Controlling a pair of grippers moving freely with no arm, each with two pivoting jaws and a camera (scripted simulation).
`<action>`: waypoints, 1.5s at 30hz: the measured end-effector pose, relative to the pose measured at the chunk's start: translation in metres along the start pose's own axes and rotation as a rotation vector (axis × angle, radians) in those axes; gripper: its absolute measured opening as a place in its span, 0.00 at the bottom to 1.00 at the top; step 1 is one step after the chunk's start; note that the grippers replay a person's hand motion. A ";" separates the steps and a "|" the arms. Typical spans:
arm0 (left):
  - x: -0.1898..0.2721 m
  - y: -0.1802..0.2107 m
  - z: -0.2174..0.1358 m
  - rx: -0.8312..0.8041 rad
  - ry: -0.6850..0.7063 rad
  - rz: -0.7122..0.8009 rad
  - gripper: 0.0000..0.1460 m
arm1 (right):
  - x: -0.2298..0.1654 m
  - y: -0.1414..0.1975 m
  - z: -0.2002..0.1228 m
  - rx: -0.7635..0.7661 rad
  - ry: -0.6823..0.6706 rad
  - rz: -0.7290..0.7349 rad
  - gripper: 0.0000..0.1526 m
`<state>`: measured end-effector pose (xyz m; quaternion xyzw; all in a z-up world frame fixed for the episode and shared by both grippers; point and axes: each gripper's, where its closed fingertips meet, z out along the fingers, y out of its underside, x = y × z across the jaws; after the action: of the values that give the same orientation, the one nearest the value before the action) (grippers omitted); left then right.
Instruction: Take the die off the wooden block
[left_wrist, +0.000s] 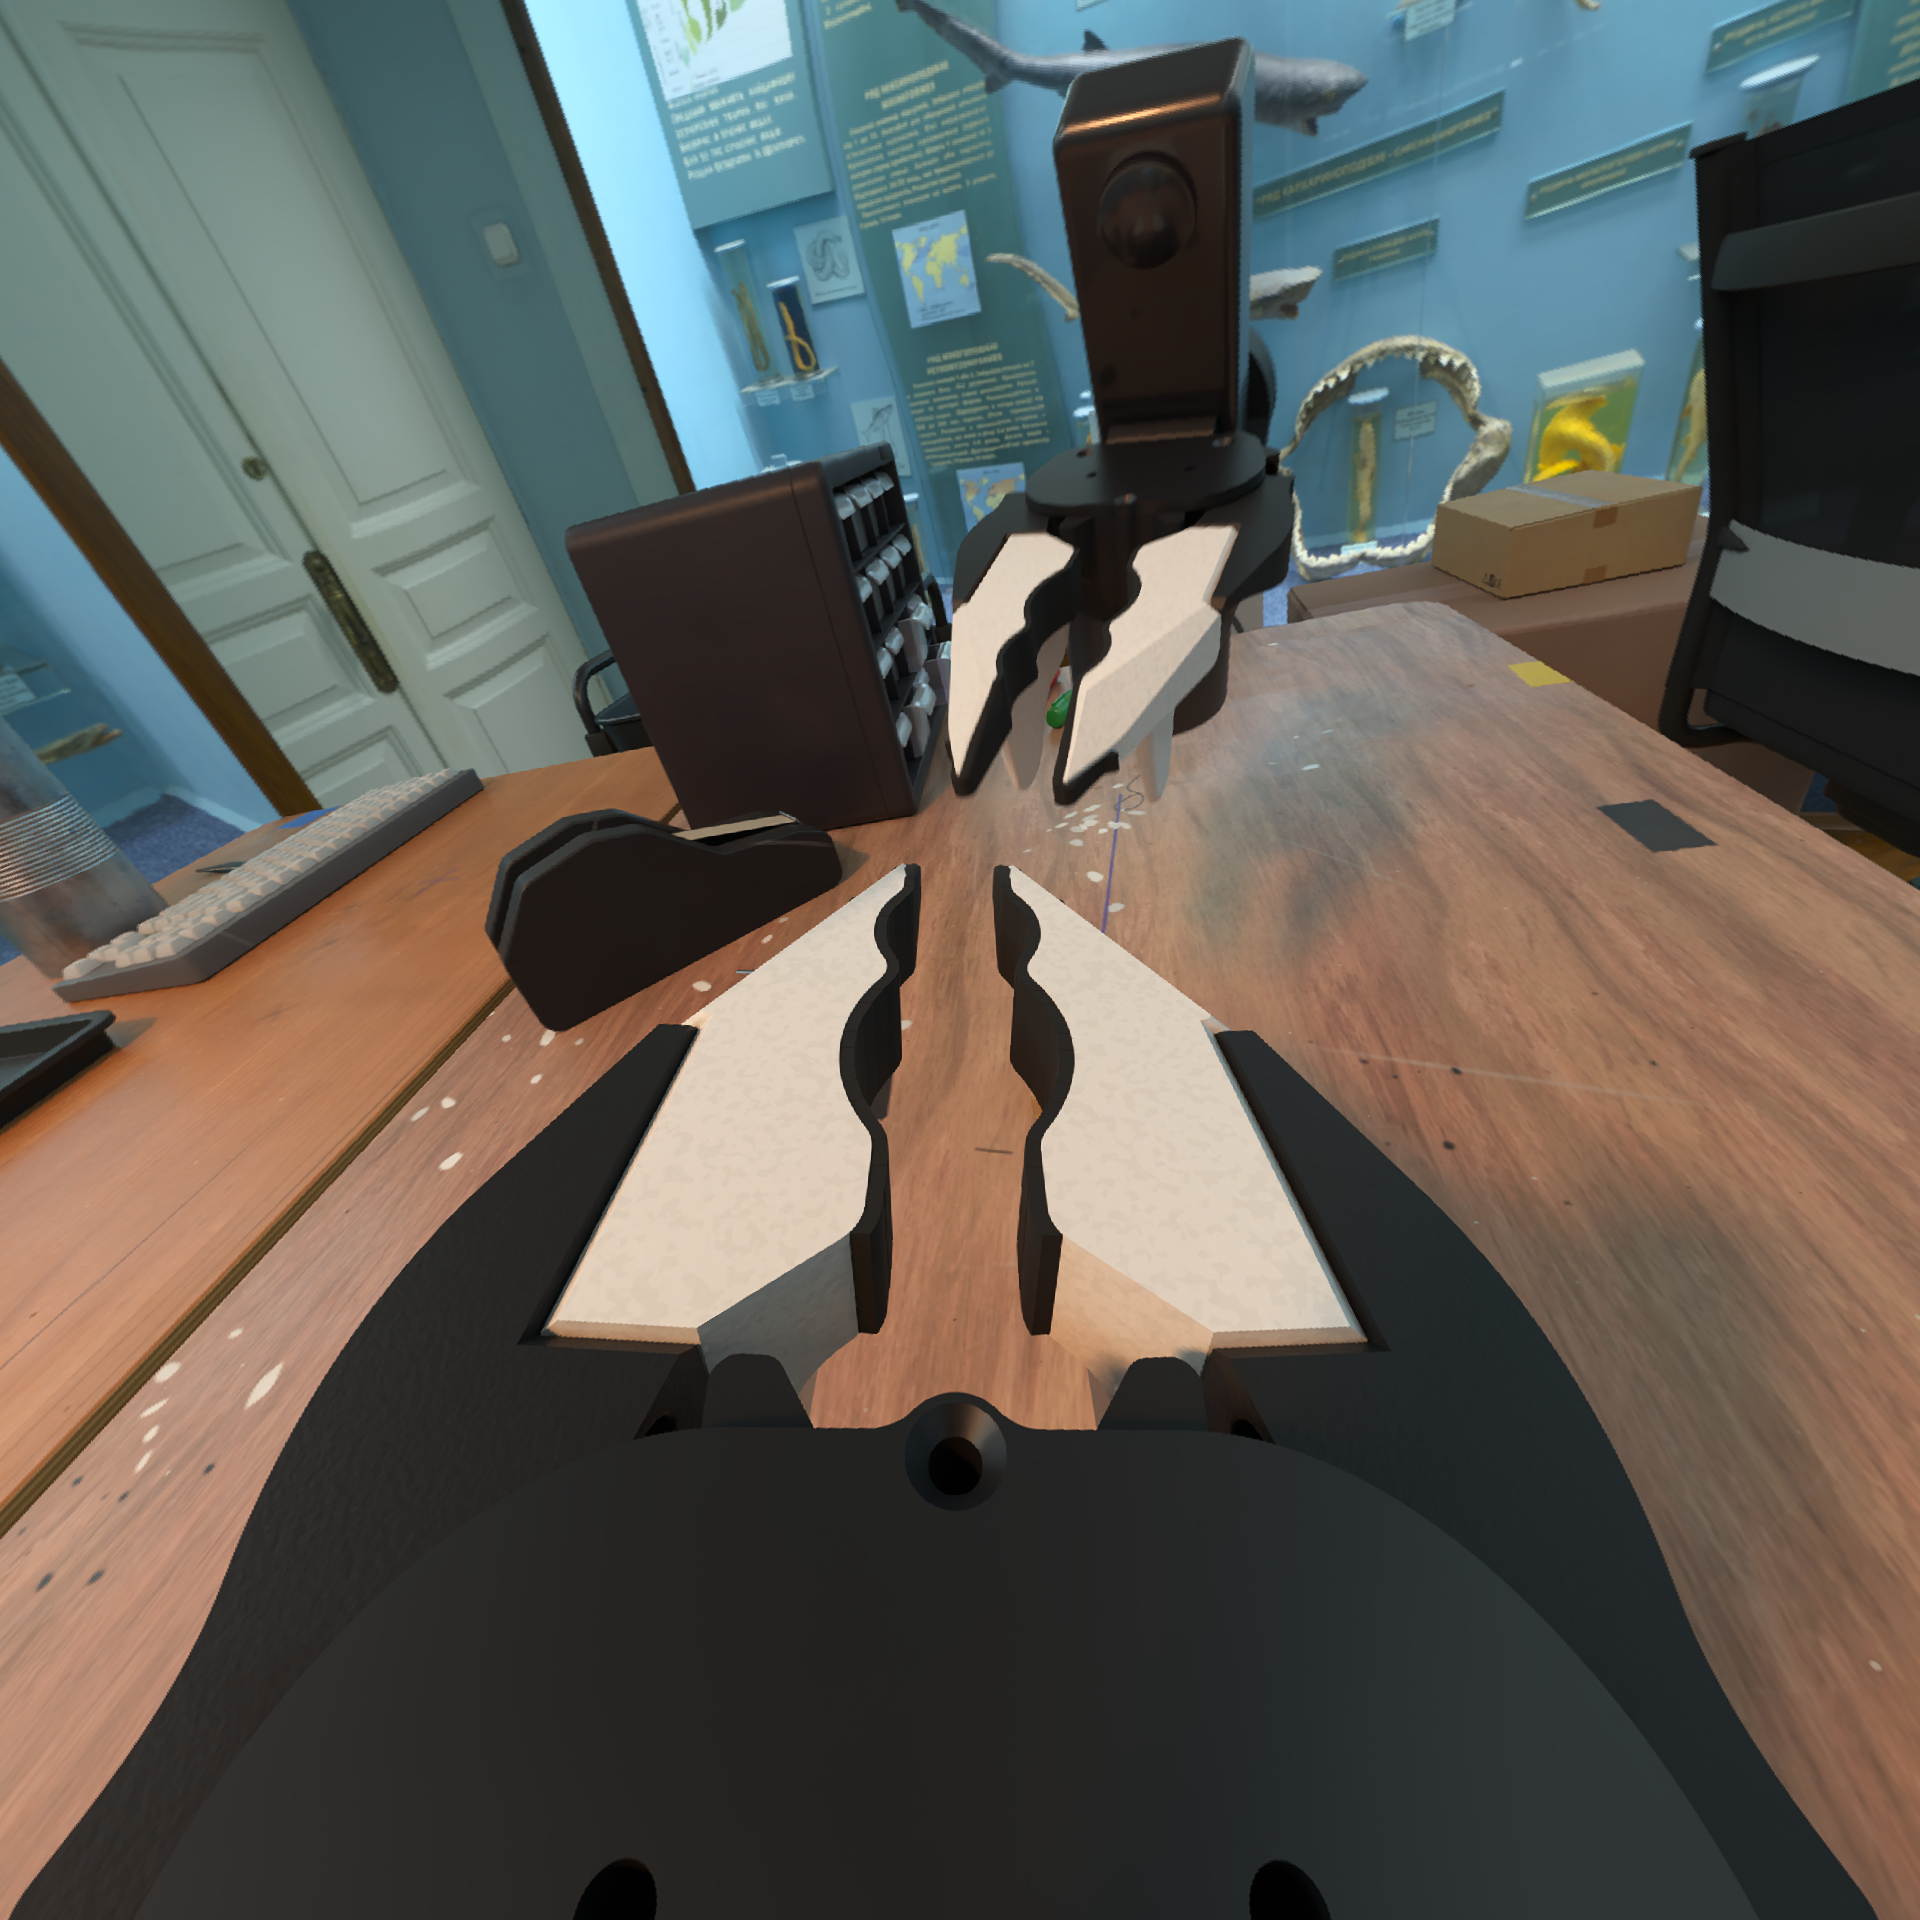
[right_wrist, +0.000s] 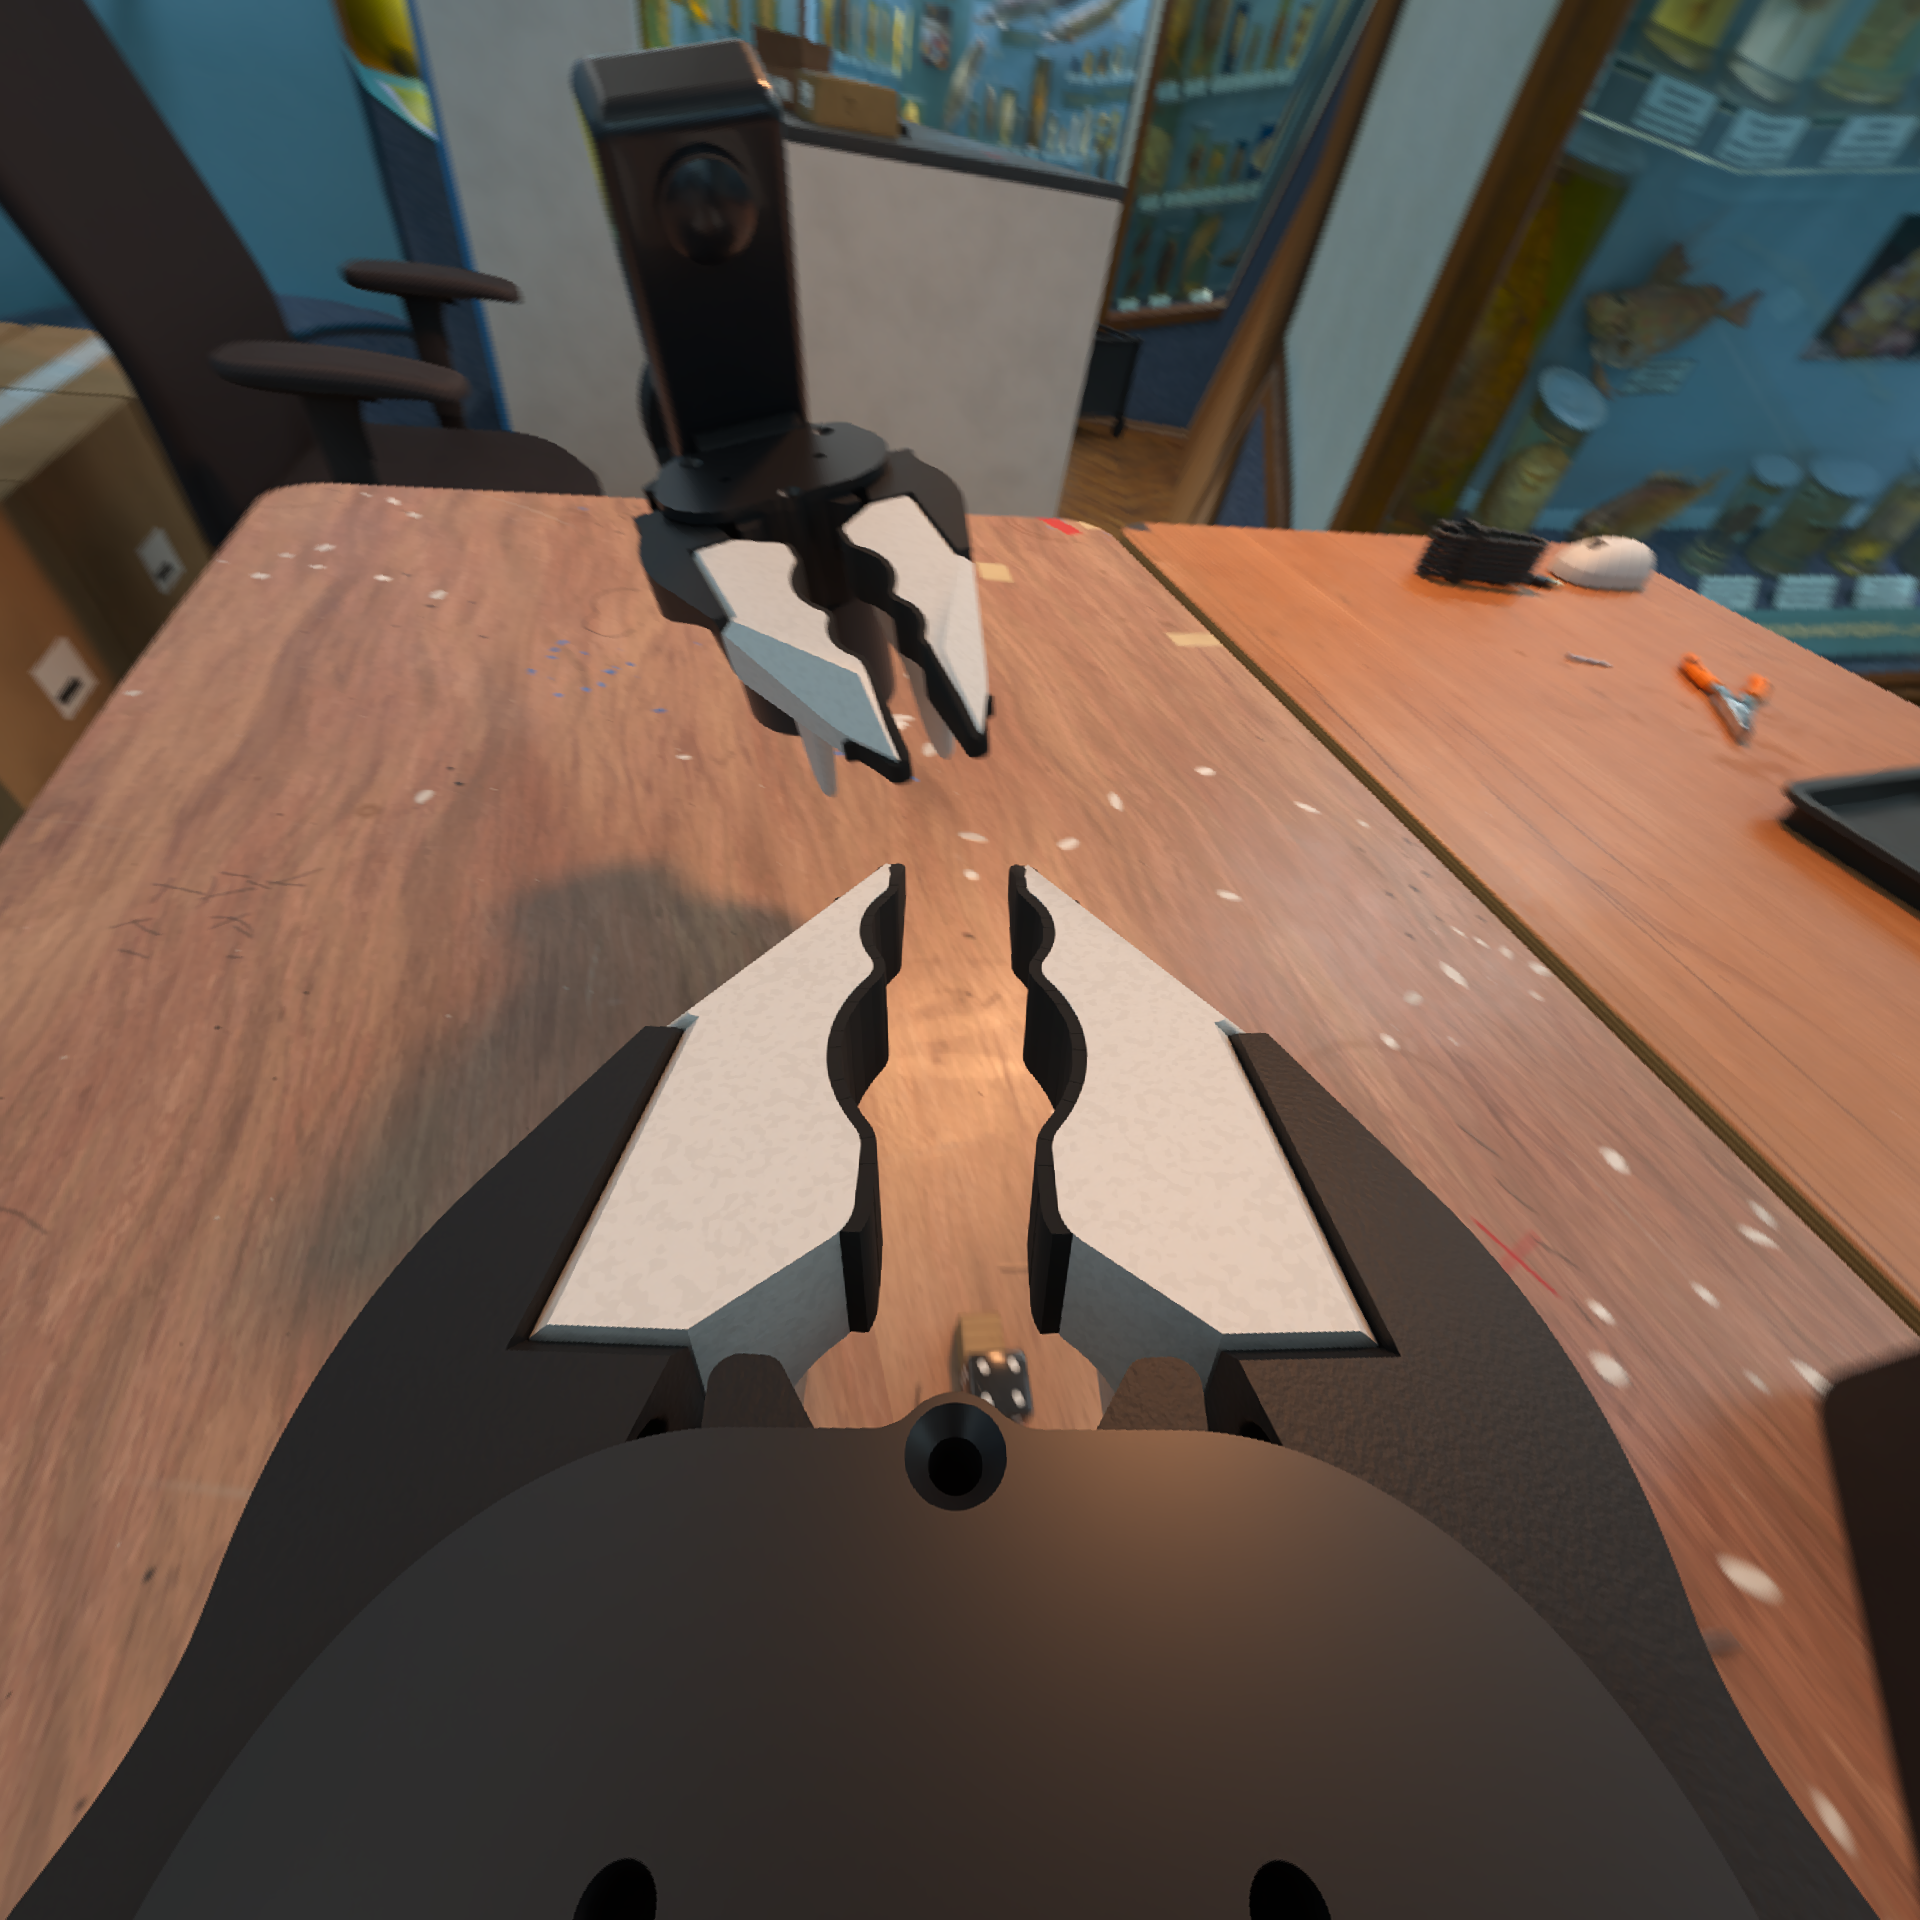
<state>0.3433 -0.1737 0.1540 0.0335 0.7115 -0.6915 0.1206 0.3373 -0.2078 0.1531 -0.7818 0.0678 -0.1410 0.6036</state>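
Note:
In the right wrist view a small grey die (right_wrist: 1000, 1384) with dark pips sits low between the bases of my fingers, against a small tan wooden block (right_wrist: 981, 1329). I cannot tell whether it rests on the block or beside it. My right gripper (right_wrist: 956, 878) is open and empty above the wooden table (right_wrist: 416, 935), with its tips well past the die. My left gripper (left_wrist: 956, 878) is open and empty and faces the right one. Each gripper also shows in the other's view: the right gripper (left_wrist: 1013, 790) and the left gripper (right_wrist: 935, 758). The die is hidden in the left wrist view.
A dark drawer cabinet (left_wrist: 748, 644), a black tape dispenser (left_wrist: 644, 914) and a keyboard (left_wrist: 270, 883) stand to the left in the left wrist view. A cardboard box (left_wrist: 1558, 530) is far right. A black tray (right_wrist: 1860, 831) and an orange-handled tool (right_wrist: 1725, 696) lie on the adjoining desk.

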 end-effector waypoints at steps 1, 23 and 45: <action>-0.002 0.000 -0.001 0.000 -0.006 -0.003 0.09 | 0.005 0.000 -0.007 -0.016 0.025 0.004 0.14; 0.006 0.042 0.014 -0.186 0.018 0.064 0.09 | 0.015 0.152 -0.038 -0.624 -0.018 0.005 0.10; 0.008 0.056 0.018 -0.232 0.043 0.049 0.10 | 0.006 0.146 -0.020 -0.610 -0.122 -0.008 0.18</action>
<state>0.3499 -0.1903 0.0977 0.0515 0.7881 -0.6004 0.1254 0.3467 -0.2659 0.0175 -0.9342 0.0674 -0.0692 0.3435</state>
